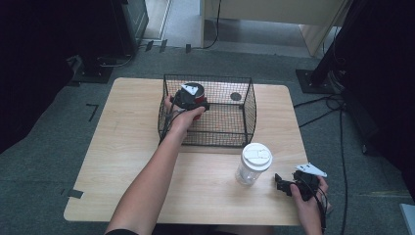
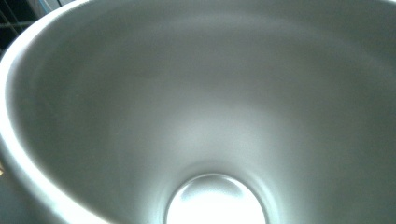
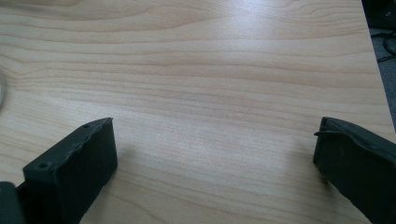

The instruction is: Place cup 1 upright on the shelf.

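Observation:
A black wire basket (image 1: 218, 138) stands at the back middle of the wooden table (image 1: 122, 161). Inside its left half my left gripper (image 1: 192, 101) sits on top of a red cup (image 1: 197, 116). The left gripper view looks straight into that cup's bare steel inside (image 2: 210, 93), which hides the jaws, so their state is hidden. A clear plastic jar with a white lid (image 1: 253, 164) stands upright in front of the basket's right corner. Just right of it, near the table's front edge, my right gripper (image 1: 281, 184) (image 3: 215, 154) lies low over the bare wood, open and holding nothing.
A small dark round thing (image 1: 236, 96) shows in the basket's right half. Bare tabletop (image 3: 201, 70) lies ahead of the right jaws. Black stands and cables (image 1: 323, 103) sit on the floor to the right of the table, and dark equipment (image 1: 98, 58) at the back left.

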{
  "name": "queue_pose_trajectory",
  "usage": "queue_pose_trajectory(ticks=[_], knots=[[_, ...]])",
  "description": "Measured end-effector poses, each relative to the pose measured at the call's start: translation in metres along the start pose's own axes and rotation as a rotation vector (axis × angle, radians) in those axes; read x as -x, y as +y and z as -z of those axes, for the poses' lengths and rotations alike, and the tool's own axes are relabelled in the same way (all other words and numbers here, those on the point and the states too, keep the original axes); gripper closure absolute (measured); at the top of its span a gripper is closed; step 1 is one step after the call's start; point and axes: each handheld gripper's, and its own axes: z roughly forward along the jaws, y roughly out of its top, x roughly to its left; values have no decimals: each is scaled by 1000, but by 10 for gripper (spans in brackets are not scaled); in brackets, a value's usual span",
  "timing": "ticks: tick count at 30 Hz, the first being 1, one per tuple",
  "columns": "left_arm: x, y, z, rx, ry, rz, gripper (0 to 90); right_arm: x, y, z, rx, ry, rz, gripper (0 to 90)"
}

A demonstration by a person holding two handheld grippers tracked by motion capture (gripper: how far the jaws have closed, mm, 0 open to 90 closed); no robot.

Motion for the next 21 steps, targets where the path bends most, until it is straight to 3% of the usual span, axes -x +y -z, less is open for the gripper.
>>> queue_pose_trajectory(ticks=[4,9,21], knots=[[-2,-1,-1,-32,-15,13,80,0,0,0,0,0,0,0],[-1,-2,0,-67,0,-2,79,0,0,0,0,0,0,0],[0,1,4,-38,12,-15,0,0,0,0,0,0,0,0]])
